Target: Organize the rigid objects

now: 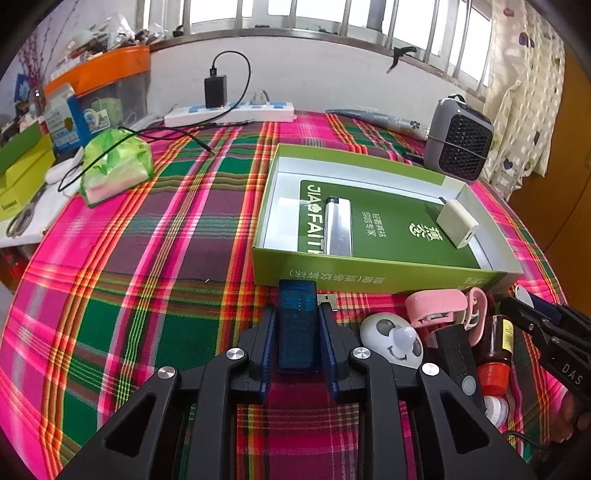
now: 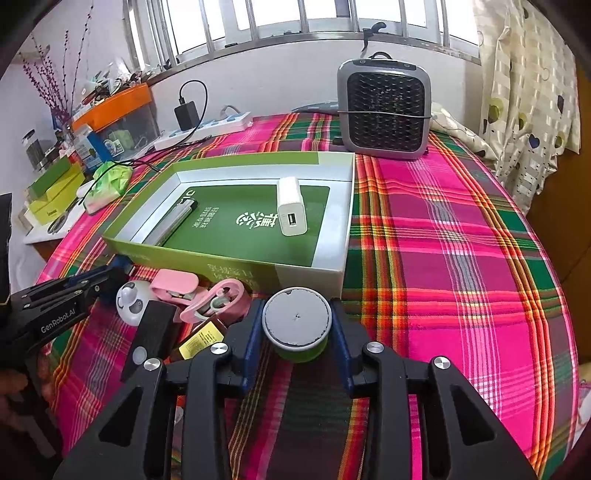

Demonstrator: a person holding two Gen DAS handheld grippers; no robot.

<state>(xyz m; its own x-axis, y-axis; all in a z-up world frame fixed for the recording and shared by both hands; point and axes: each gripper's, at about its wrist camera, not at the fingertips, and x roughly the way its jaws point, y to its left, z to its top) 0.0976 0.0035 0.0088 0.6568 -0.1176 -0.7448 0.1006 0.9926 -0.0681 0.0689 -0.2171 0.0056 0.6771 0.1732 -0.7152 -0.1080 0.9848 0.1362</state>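
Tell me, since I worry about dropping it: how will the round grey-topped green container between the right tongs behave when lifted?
The container looks rigid, so it should not deform. Its curved wall gives the right tongs only narrow contact lines, so it might swivel or slip. Set on its side it would probably roll; on its flat base in the green box it should stand steady.

Daylight is streaming through a barred metal-framed window above a white wall, while a cream patterned curtain is hanging alongside.
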